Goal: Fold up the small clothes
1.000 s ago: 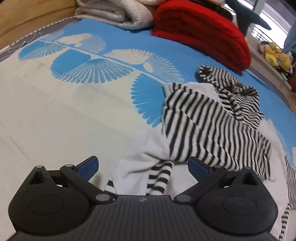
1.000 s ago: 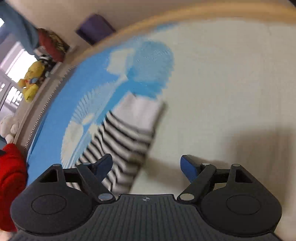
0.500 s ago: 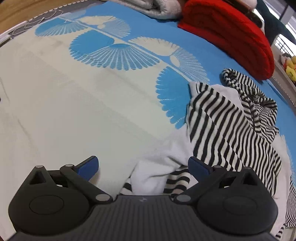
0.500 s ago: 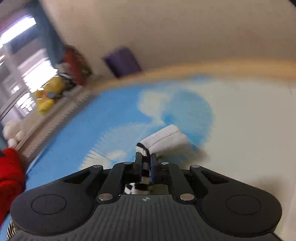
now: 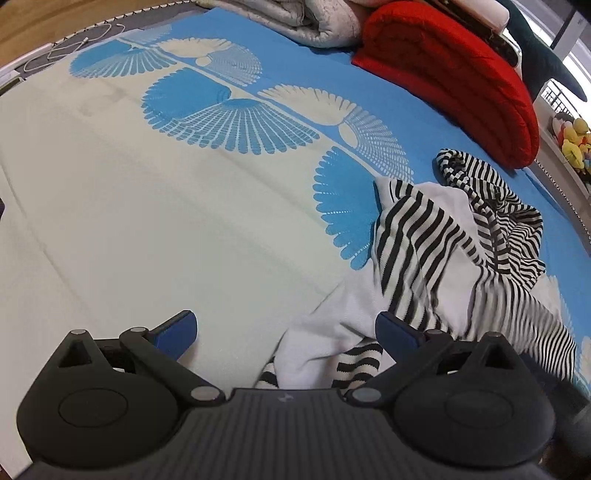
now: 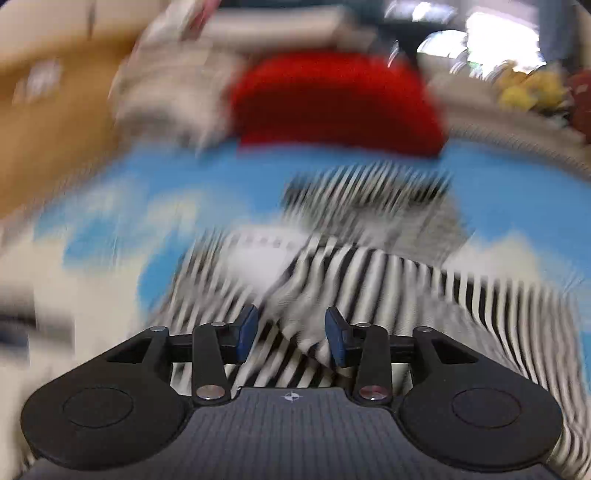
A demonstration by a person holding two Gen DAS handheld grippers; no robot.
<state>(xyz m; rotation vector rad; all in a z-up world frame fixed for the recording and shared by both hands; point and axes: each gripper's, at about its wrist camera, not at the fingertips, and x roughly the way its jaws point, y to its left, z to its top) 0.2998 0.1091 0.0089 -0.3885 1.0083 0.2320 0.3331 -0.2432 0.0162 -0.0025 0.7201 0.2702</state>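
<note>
A heap of black-and-white striped small clothes (image 5: 443,251) lies crumpled on the blue and cream bedspread (image 5: 184,221). My left gripper (image 5: 284,325) hangs open over the heap's near left edge, its right finger above white cloth and nothing between the pads. The right wrist view is badly blurred. There my right gripper (image 6: 290,325) hovers low over the striped clothes (image 6: 369,273). Its jaws are opening, and a fold of white and striped cloth sits in the gap with neither pad pressing on it.
A rolled red blanket (image 5: 443,74) and a folded grey blanket (image 5: 295,18) lie along the far side of the bed. Yellow plush toys (image 5: 572,136) sit on a ledge at the right. A white cable (image 5: 74,48) lies at the far left corner.
My right gripper shut on a striped piece with a white cuff, swung fast across the bed to the striped heap, and its jaws have parted. My left gripper drifted slightly and stayed open.
</note>
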